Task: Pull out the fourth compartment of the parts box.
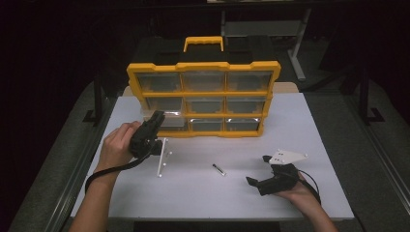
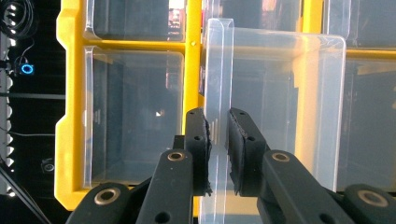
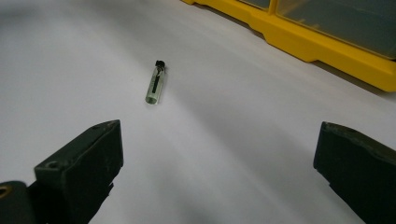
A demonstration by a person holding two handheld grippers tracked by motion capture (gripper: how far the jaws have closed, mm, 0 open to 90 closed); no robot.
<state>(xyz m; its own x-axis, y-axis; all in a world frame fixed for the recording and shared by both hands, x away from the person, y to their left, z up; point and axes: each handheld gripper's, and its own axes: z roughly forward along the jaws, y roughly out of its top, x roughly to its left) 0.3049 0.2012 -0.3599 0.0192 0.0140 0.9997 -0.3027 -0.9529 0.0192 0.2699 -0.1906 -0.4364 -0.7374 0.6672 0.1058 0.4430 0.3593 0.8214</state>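
High view, left gripper (image 1: 155, 119): held in the left hand (image 1: 116, 145) at the lower left drawer row of the yellow organizer (image 1: 203, 99), its fingers on the clear drawer (image 1: 170, 120), which juts out of the cabinet's front.
High view, right gripper (image 1: 259, 170): rests in the right hand (image 1: 300, 193) on the tabletop (image 1: 203, 193), well right of and nearer the person than the organizer; fingers spread wide, holding nothing.
High view, small vial (image 1: 218, 169): lies on the tabletop in front of the organizer, between the two grippers.
High view, open room: bare tabletop in front of the organizer; a white strip (image 1: 162, 158) lies just under the left gripper.
Left gripper view, fingers (image 2: 198, 149): clenched on the drawer's thin upright wall (image 2: 218, 84), one pad on each side.
Left gripper view, drawer: clear plastic, pulled forward of the organizer's yellow frame (image 2: 70, 107); beside it another clear bin sits in its bay.
Right gripper view, fingers (image 3: 84, 163): released, wide apart, bare tabletop between them.
Right gripper view, vial (image 3: 155, 83): clear tube with a dark cap, lying flat ahead of the fingers, apart from the organizer's yellow base edge (image 3: 317, 49).
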